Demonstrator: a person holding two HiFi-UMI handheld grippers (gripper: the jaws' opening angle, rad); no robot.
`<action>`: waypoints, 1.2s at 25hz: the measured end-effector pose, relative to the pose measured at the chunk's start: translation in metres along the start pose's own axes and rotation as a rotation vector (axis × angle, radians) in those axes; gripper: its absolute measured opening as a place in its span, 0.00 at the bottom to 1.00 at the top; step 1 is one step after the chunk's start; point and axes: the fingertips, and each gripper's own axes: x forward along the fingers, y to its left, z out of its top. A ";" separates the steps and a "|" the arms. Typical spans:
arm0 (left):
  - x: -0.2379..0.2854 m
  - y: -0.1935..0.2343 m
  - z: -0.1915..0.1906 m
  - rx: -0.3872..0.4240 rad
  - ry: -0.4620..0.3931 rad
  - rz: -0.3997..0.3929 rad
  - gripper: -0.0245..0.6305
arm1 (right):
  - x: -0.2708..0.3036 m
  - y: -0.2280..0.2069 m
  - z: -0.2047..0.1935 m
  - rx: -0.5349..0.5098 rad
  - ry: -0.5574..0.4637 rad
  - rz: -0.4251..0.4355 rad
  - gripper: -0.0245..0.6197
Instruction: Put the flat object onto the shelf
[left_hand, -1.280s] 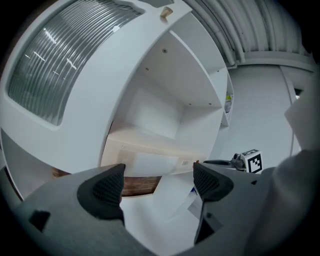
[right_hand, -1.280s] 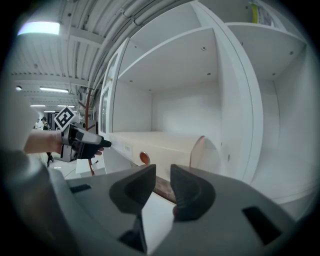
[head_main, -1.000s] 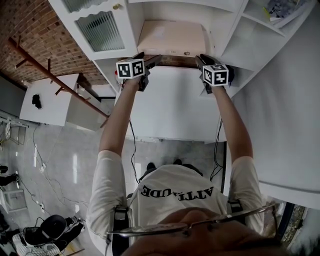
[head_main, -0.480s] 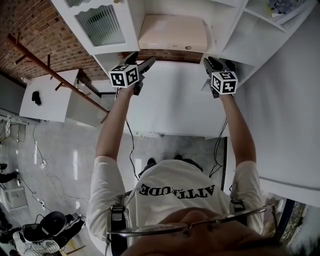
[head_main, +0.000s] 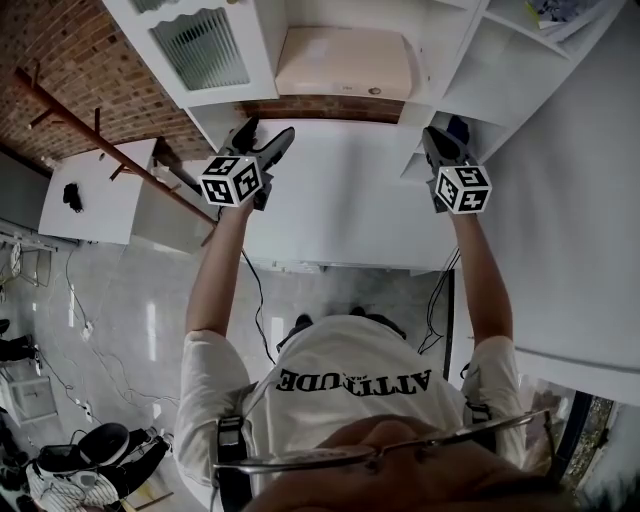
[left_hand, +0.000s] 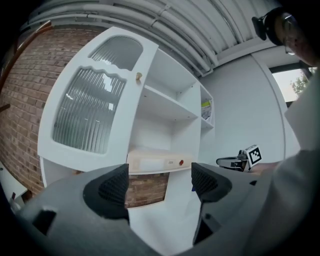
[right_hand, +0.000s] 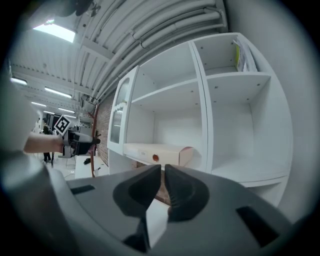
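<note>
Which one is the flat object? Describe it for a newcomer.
Find the white cabinet with a ribbed glass door. On the lowest shelf of the bay beside that door lies a flat beige box, the only item in that bay.

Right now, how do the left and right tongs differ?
1. Jaws: the left tongs are wide apart, while the right tongs are closed together.
2. Place: in the head view the left tongs sit below the ribbed-glass door, and the right tongs sit by the open side compartment.

Shared: both are empty and clear of the beige box, which lies on the shelf.
</note>
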 end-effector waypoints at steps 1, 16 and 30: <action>-0.007 -0.003 -0.003 0.003 0.000 -0.003 0.66 | -0.007 0.003 -0.001 0.000 -0.008 0.000 0.10; -0.107 -0.007 -0.047 0.021 -0.012 0.114 0.33 | -0.104 0.031 -0.027 0.005 -0.047 -0.062 0.09; -0.156 -0.019 -0.080 0.002 -0.026 0.205 0.16 | -0.148 0.047 -0.051 0.002 -0.021 -0.096 0.09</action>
